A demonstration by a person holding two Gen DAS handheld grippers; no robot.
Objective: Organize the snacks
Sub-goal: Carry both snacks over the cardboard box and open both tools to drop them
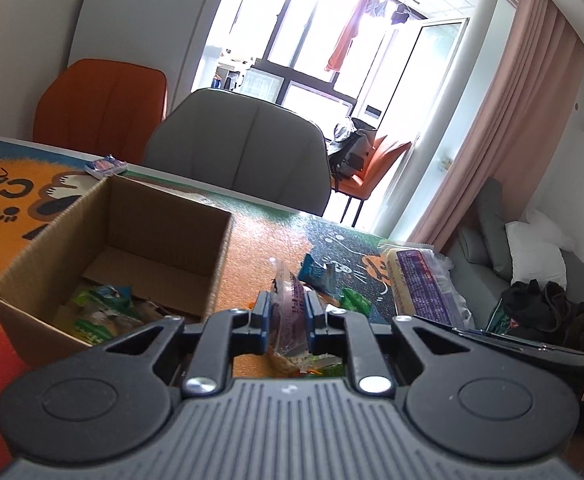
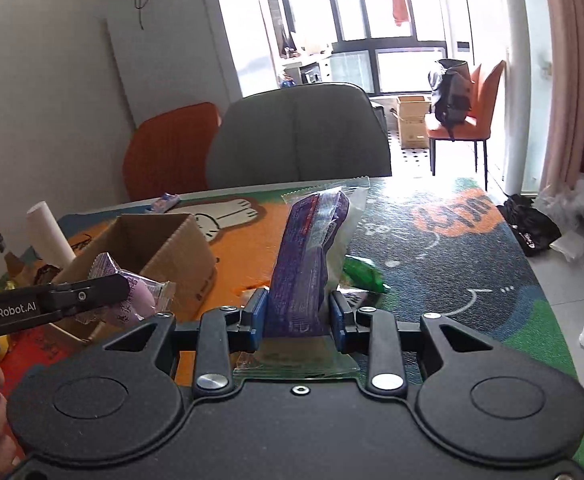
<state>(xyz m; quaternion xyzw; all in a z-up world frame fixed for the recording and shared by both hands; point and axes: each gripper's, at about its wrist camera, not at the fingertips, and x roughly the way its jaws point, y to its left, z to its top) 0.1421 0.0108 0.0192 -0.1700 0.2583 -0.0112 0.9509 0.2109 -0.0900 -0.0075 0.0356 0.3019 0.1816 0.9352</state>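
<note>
My left gripper [image 1: 286, 322] is shut on a small pale purple snack packet [image 1: 287, 312], held just right of an open cardboard box [image 1: 219, 264]; from the right wrist view that gripper [image 2: 103, 294] and packet [image 2: 131, 292] hang by the box [image 2: 159, 240]. A green snack bag [image 1: 99, 312] lies inside the box. My right gripper [image 2: 296, 316] is shut on a long purple-and-clear biscuit pack [image 2: 308, 256], held upright above the table; it also shows in the left wrist view [image 1: 424, 284]. A green packet [image 2: 362, 274] and a blue packet [image 1: 316, 270] lie on the mat.
The table has a colourful cartoon mat [image 2: 432, 264]. A small blue-red packet [image 1: 105, 166] lies at its far edge. A white roll [image 2: 47, 232] stands left of the box. A grey chair [image 2: 296, 136] and an orange chair [image 2: 167, 148] stand behind the table.
</note>
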